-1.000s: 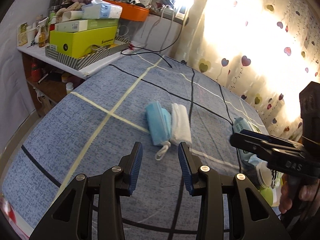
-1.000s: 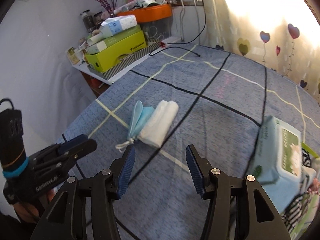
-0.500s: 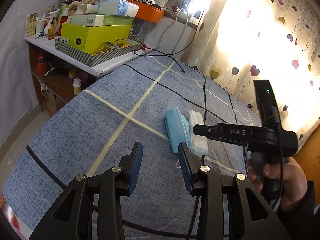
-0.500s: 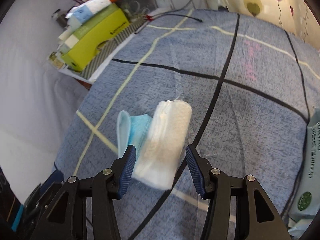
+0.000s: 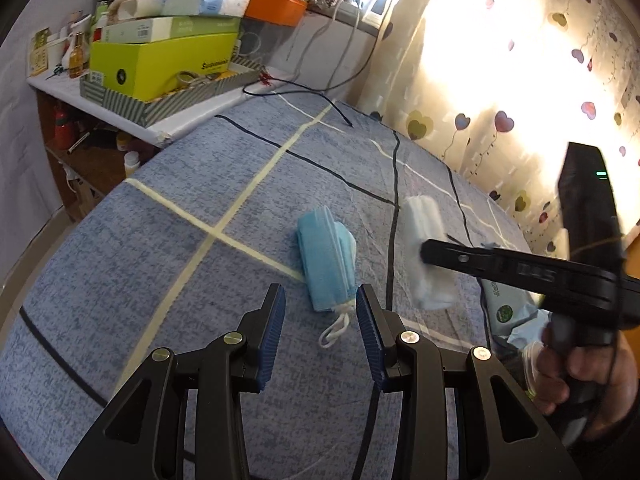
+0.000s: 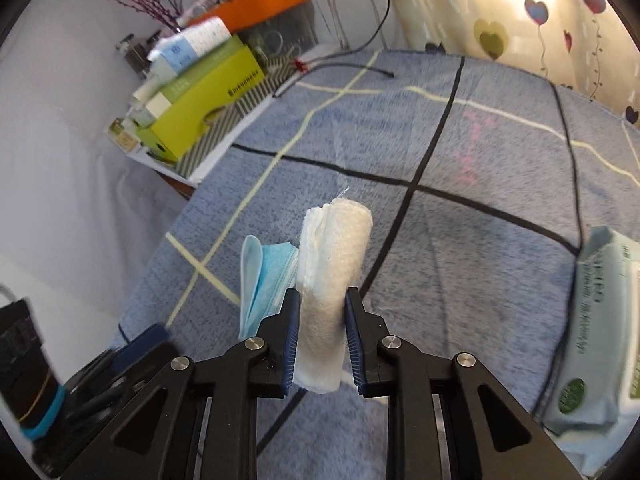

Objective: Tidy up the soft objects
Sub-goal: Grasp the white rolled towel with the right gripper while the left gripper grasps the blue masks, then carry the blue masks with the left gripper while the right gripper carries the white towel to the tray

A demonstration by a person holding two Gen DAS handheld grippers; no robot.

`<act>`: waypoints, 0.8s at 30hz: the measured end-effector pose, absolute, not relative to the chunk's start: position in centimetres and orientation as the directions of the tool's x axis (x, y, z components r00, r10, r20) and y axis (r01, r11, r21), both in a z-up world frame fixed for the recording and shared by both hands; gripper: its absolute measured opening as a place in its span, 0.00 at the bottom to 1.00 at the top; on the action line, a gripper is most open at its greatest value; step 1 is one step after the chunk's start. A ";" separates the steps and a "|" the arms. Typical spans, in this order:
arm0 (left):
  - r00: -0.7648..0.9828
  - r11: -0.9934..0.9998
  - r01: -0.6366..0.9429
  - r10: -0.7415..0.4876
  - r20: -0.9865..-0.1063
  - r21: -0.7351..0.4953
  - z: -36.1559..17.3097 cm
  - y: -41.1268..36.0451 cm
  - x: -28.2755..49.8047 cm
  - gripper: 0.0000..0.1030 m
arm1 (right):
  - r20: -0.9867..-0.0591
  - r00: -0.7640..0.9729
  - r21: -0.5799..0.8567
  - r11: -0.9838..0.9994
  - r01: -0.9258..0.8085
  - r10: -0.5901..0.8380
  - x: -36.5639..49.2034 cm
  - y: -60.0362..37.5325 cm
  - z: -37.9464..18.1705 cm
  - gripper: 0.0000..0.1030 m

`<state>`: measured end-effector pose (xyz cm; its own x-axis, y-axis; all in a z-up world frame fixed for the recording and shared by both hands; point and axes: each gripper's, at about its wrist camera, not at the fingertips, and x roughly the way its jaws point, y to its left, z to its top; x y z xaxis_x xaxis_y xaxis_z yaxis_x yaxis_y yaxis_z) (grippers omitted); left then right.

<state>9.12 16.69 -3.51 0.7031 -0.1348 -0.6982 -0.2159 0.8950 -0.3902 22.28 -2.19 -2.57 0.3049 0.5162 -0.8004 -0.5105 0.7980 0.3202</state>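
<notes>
A folded blue face mask (image 5: 326,258) with white ear loops lies on the blue checked bedspread (image 5: 180,208); it also shows in the right wrist view (image 6: 264,276). My left gripper (image 5: 320,334) is open and empty, just short of the mask. My right gripper (image 6: 322,334) is shut on a rolled white cloth (image 6: 334,264), pinching its near half. In the left wrist view the white cloth (image 5: 426,248) sits to the right of the mask, apart from it, with the right gripper's finger (image 5: 480,260) across it.
A wet-wipes pack (image 6: 596,316) lies at the bed's right side. A side table (image 5: 132,120) at the far left carries a yellow-green box (image 5: 160,64), an orange bin (image 5: 276,6) and bottles. A black cable (image 5: 304,96) trails onto the bed. A heart-pattern curtain (image 5: 500,80) hangs behind.
My right gripper has closed on the white cloth and drawn it to the right, away from the mask. My left gripper has come closer to the mask.
</notes>
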 end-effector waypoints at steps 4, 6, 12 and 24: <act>0.675 0.919 -0.180 -0.144 -0.724 -0.351 -3.9 15.4 11.2 0.37 | -0.778 0.322 0.328 0.785 -0.526 0.540 21.0 -3.7 -1.1 0.21; 0.655 0.927 -0.177 -0.140 -0.743 -0.330 -4.4 14.9 12.6 0.37 | -0.768 0.322 0.339 0.778 -0.529 0.553 20.7 -4.4 -0.6 0.21; 0.613 0.947 -0.192 -0.090 -0.785 -0.258 -5.7 14.3 15.3 0.37 | -0.750 0.337 0.349 0.773 -0.529 0.569 20.0 -5.9 0.3 0.21; 0.590 0.975 -0.203 0.051 -0.806 -0.087 -7.1 12.9 17.1 0.28 | -0.719 0.359 0.365 0.763 -0.534 0.595 18.9 -7.9 1.4 0.20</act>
